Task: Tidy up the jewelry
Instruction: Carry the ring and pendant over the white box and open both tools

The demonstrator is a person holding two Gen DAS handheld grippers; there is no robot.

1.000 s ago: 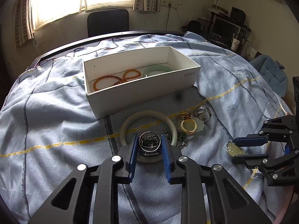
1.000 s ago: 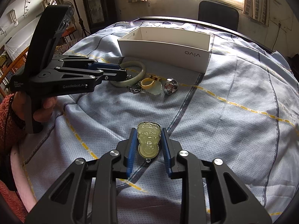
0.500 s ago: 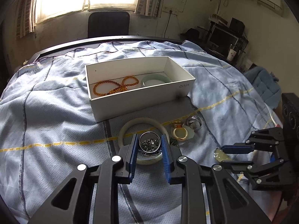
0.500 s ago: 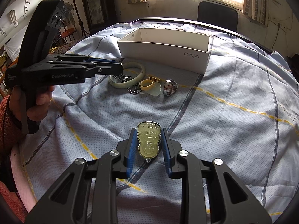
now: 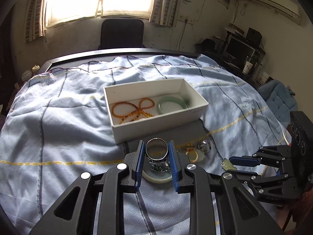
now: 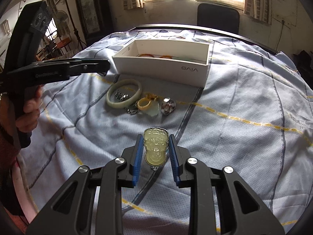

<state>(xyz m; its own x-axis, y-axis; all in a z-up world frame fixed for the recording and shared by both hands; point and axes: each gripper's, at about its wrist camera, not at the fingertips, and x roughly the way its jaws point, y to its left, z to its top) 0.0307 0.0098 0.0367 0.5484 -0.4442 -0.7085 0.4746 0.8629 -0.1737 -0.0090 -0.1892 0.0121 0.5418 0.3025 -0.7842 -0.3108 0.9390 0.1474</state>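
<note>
In the left wrist view my left gripper (image 5: 156, 146) is shut on a silver watch (image 5: 156, 151), held above a pale bangle (image 5: 156, 178) lying on the cloth. Just beyond stands the white box (image 5: 156, 130), holding an orange bead necklace (image 5: 133, 109) and a green bangle (image 5: 171, 106). In the right wrist view my right gripper (image 6: 155, 146) is shut on a yellow-green carved pendant (image 6: 155, 149), low over the cloth. The left gripper (image 6: 105, 68) hovers above the pale bangle (image 6: 124, 93), near the box (image 6: 162, 70). The right gripper (image 5: 228, 166) shows at the right.
On the blue striped cloth by the bangle lie a yellow ring (image 6: 144, 104), a silver ring (image 6: 168, 105) and a metal chain (image 6: 133, 110). A black chair (image 5: 121, 33) stands behind the table's dark far edge. A hand (image 6: 29, 113) holds the left gripper's handle.
My left gripper has lifted the watch off the pale bangle and carried it toward the box. The right gripper still holds the pendant in about the same place.
</note>
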